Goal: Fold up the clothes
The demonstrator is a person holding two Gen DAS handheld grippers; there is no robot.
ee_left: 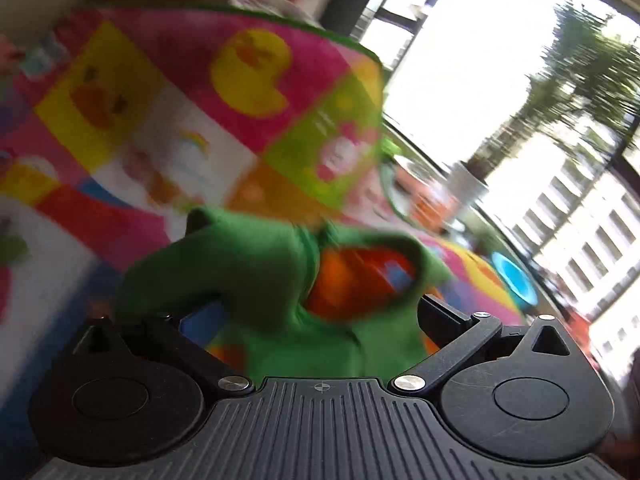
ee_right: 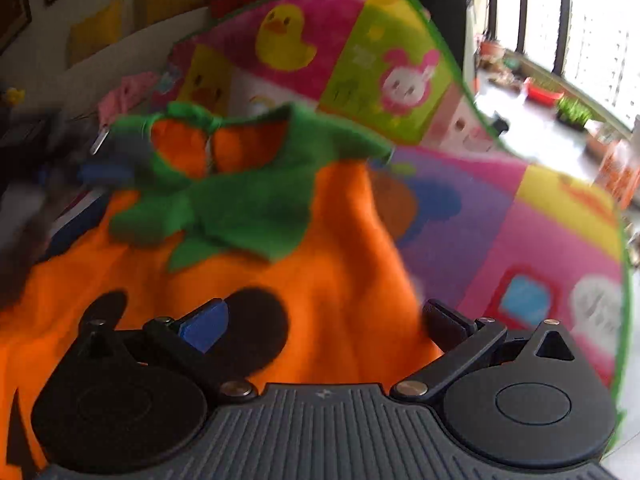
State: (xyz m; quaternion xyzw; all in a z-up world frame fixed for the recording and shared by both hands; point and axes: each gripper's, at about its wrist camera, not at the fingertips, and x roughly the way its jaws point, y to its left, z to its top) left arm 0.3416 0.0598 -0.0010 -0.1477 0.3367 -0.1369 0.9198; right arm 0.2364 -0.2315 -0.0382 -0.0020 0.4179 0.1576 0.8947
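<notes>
Both grippers, left (ee_left: 296, 320) and right (ee_right: 324, 320), wide apart around the orange-and-green garment (ee_right: 320, 248), gripping nothing

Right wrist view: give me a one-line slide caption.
Open right hand-held gripper over an orange fleece pumpkin costume with green leafy collar, on a colourful cartoon play mat.

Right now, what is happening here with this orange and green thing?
A person works with two hand-held grippers on a pumpkin costume, orange with a green collar, lying on a colourful play mat. The left gripper has the green collar fabric between its fingers, which are spread wide. The right gripper is open over the orange body. Both views are blurred by motion, and no fold is visible yet.
</notes>
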